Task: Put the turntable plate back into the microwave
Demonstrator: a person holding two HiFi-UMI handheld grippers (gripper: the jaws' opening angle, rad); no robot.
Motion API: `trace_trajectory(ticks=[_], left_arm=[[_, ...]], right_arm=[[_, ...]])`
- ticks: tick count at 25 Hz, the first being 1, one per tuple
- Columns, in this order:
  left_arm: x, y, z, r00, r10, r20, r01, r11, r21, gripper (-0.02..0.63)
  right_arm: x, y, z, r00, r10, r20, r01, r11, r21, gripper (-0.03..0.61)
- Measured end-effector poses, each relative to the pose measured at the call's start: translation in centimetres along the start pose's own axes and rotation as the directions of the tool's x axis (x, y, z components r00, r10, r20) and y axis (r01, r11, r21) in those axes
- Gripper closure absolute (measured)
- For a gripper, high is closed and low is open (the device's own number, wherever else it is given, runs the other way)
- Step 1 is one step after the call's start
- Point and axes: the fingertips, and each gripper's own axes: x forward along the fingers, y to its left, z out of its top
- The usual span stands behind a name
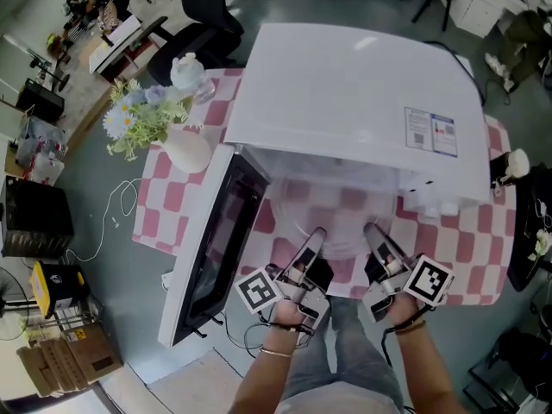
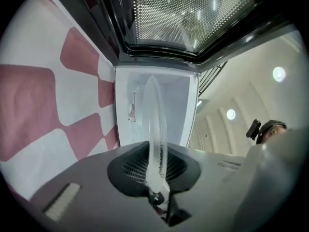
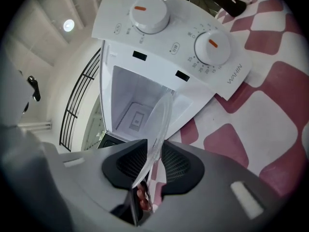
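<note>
Checked tablecloth; left gripper and right gripper clamp turntable plate at microwave mouth. Keep level, slide in evenly.

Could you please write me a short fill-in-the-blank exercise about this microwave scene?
1. The left tool and the right tool are both shut on the rim of the glass ____.
2. The microwave has its door standing ____.
3. Its control panel has ____ round dials.
4. The vase beside the microwave holds ____.

Missing words: plate; open; two; flowers.
</note>
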Motion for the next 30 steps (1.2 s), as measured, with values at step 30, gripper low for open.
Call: trace_trajectory(ticks=[30], left_arm=[[1.3, -0.9, 1.2, 0.995, -0.018, 0.099, 0.016, 1.0, 0.013, 0.581]], right_arm=[[-6.8, -3.1, 0.2, 0.939, -0.343, 0.03, 0.32, 0.838, -0.442, 0.472]])
